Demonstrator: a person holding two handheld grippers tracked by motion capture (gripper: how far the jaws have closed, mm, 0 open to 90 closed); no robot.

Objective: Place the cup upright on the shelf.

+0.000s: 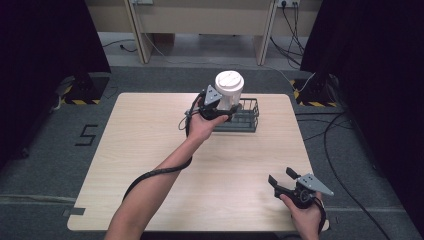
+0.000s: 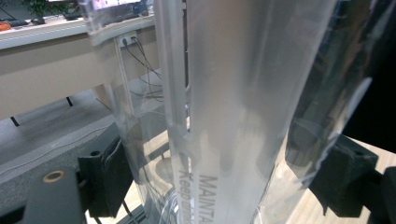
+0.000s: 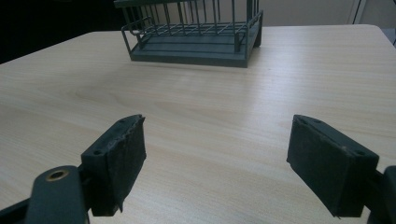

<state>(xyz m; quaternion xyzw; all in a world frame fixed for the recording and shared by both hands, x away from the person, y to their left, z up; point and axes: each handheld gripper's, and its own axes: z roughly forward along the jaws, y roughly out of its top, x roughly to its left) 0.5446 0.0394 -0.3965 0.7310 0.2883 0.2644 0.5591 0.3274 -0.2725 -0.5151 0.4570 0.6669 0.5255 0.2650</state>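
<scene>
A tall clear plastic container (image 1: 230, 96) with a white lid (image 1: 229, 81) stands upright at the left end of a dark wire basket (image 1: 248, 120) near the table's far edge. My left gripper (image 1: 223, 108) is shut on the container's lower body. In the left gripper view the clear wall (image 2: 243, 112) with printed text sits between both pads (image 2: 109, 177). I cannot tell whether the container's base rests in the basket. My right gripper (image 1: 281, 175) is at the front right of the table, open, nothing between its pads (image 3: 116, 158). The basket (image 3: 191, 42) lies far ahead of it.
The light wooden table (image 1: 150, 150) has bare surface to the left and in the middle. Beyond the far edge stand desk legs with cables (image 1: 292, 30) on a grey floor. Dark curtains flank both sides.
</scene>
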